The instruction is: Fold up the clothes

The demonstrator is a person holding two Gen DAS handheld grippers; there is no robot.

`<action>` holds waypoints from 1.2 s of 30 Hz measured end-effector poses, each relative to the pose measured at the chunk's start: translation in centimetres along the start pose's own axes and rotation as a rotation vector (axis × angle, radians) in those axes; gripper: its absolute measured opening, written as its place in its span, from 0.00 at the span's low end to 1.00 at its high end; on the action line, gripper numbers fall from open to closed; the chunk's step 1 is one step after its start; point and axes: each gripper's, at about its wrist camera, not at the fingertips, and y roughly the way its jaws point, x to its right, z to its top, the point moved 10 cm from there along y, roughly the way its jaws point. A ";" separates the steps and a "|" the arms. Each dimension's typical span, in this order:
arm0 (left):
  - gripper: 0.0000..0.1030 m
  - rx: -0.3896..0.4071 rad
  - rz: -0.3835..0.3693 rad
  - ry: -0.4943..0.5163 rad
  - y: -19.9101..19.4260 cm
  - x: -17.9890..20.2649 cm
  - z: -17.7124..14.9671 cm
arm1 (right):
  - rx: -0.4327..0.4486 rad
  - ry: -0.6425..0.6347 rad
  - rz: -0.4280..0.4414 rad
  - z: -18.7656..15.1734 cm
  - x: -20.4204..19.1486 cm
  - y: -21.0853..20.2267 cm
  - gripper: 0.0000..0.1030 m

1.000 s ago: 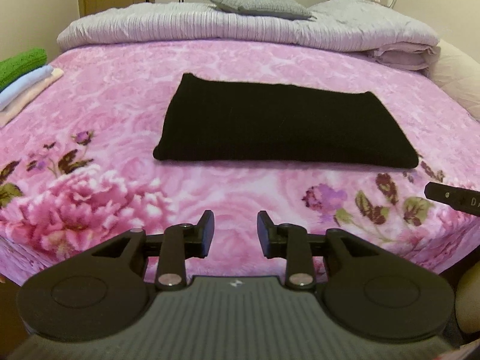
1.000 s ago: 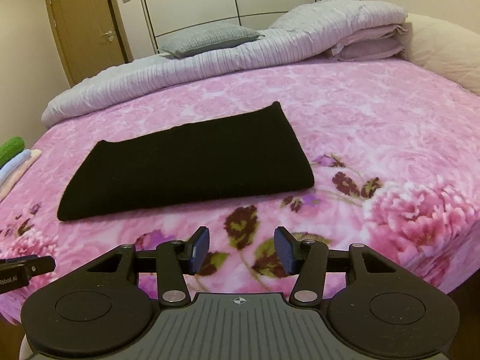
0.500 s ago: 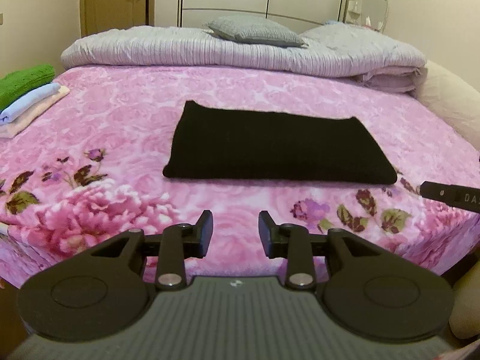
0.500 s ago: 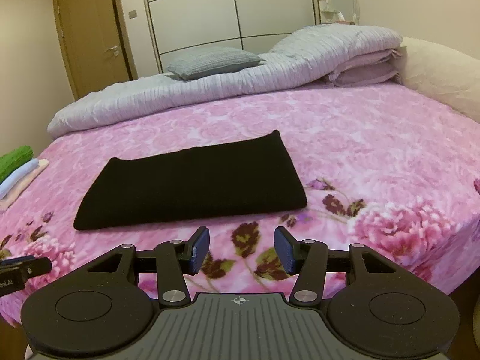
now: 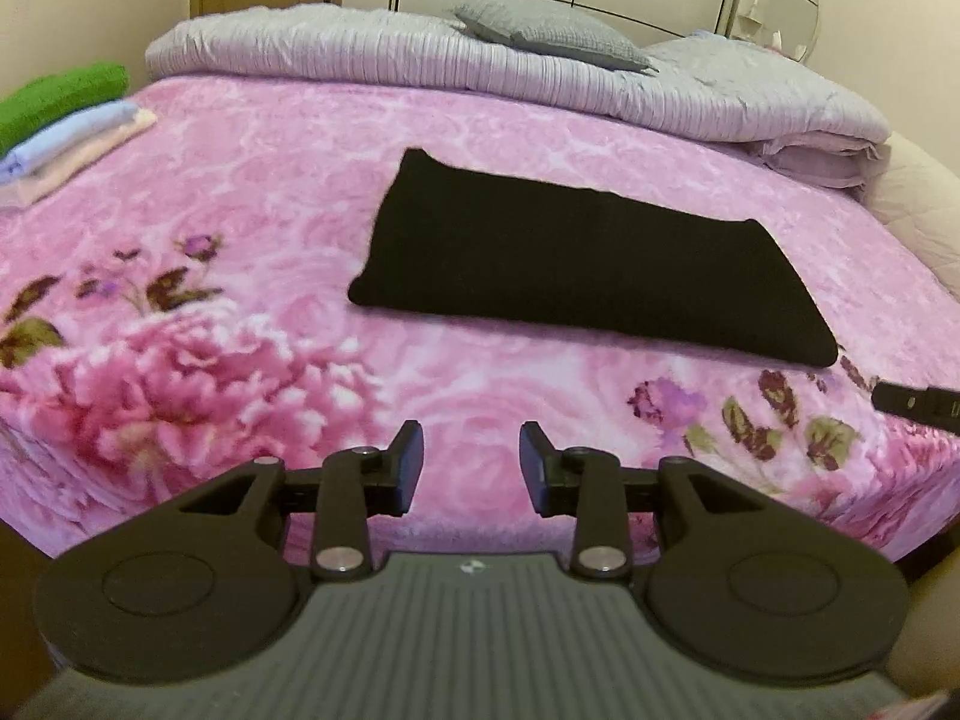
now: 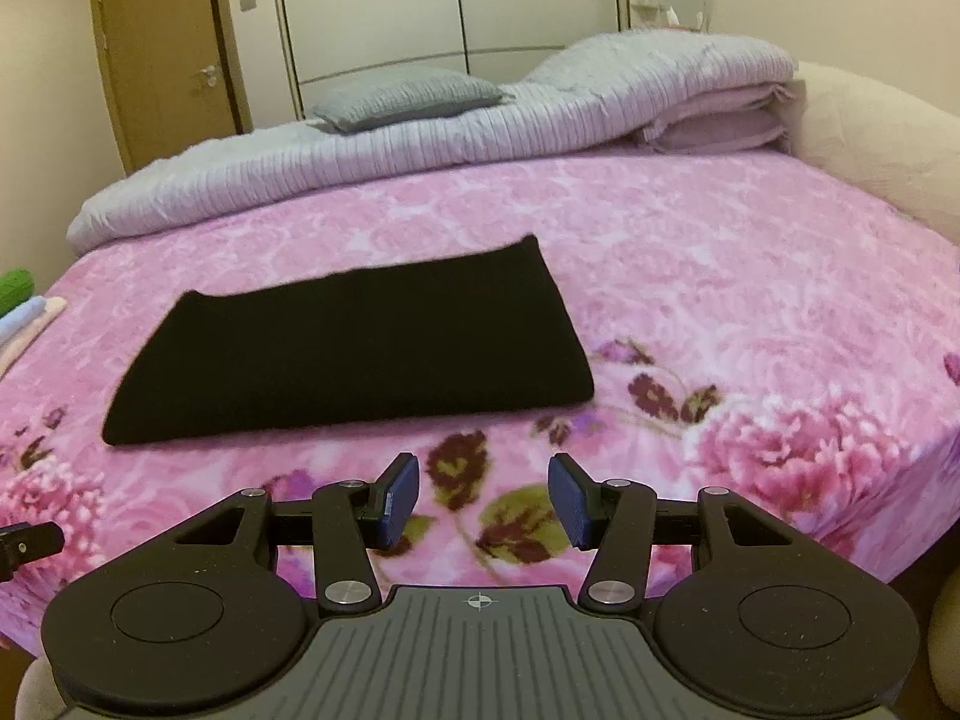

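A black garment [image 5: 588,258] [image 6: 354,342], folded into a long flat rectangle, lies in the middle of the pink flowered bed cover [image 5: 240,192] [image 6: 750,276]. My left gripper [image 5: 471,459] hangs over the near edge of the bed, short of the garment's near left corner, open with nothing between its fingers. My right gripper [image 6: 483,498] is open and empty too, over the near edge below the garment's right end. The tip of the other gripper shows at the right edge of the left wrist view and at the left edge of the right wrist view.
A stack of folded clothes, green on top [image 5: 54,102] [image 6: 15,288], sits at the bed's left edge. A rolled grey-lilac duvet [image 5: 480,72] [image 6: 420,144] with a grey pillow [image 5: 552,36] [image 6: 408,96] lies along the far side. Wardrobe doors and a door stand behind.
Both views pulled back from the bed half a second ago and have since come closer again. The left gripper's jaws stand slightly wider. The garment has not moved.
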 end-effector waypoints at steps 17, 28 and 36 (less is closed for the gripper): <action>0.41 -0.014 -0.231 -0.827 11.7 -6.5 3.9 | -0.127 1.037 0.416 -0.6 6.7 11.8 0.50; 0.30 -0.003 -0.190 -0.745 16.8 -7.3 6.7 | -0.047 1.050 0.323 2.7 7.7 17.0 0.33; 0.08 0.087 -0.219 -0.552 13.1 -6.5 7.6 | 0.024 0.914 0.347 3.6 7.3 14.4 0.19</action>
